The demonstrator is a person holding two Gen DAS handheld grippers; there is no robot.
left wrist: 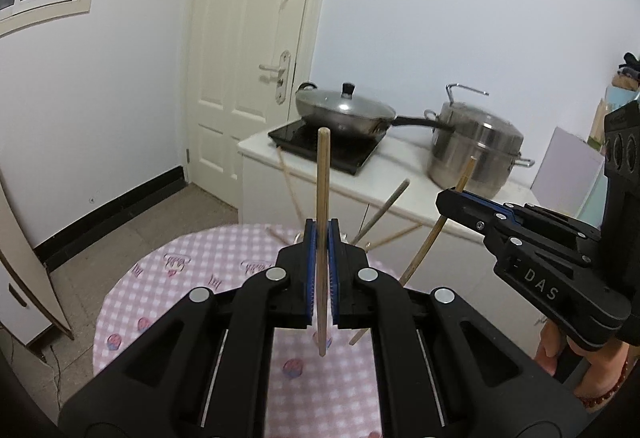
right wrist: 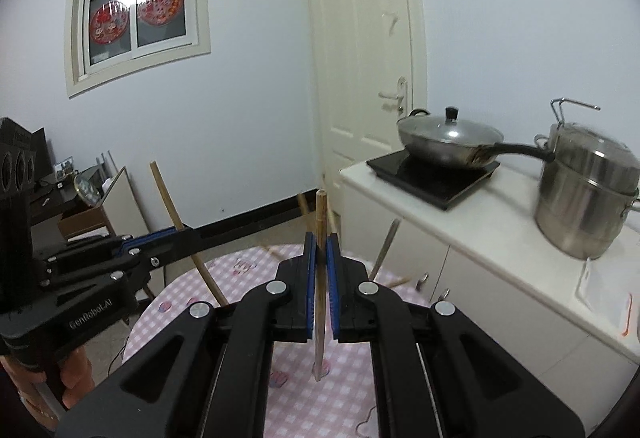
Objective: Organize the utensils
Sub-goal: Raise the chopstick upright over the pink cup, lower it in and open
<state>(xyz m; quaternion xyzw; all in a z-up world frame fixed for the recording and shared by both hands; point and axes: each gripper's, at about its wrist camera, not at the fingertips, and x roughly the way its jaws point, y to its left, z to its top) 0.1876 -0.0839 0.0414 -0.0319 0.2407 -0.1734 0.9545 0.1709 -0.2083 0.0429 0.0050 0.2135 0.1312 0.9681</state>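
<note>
Nearest the lens, left tool [left wrist: 321, 238] clamped on an upright wooden chopstick [left wrist: 322, 198], blue pads pressed to its sides, stick poking above and below the jaws, clear of the pink checked counter [left wrist: 192, 278] underneath. Right tool [right wrist: 321, 250] likewise clamped on a second chopstick [right wrist: 320, 222], also near upright, held above the same cloth. Seen from the left wrist, right tool [left wrist: 452, 198] gripping its slanted stick [left wrist: 432, 238]; from the right wrist, left tool [right wrist: 188, 238] with its stick [right wrist: 168, 198]. More chopsticks [left wrist: 384, 210] bunched at the far edge, holder hidden. Beyond: white cabinet [right wrist: 500, 258], steel steamer pot [right wrist: 584, 198], lidded wok [right wrist: 448, 142] on a black hob [right wrist: 432, 178], cream door [right wrist: 360, 38], window [right wrist: 136, 14].
</note>
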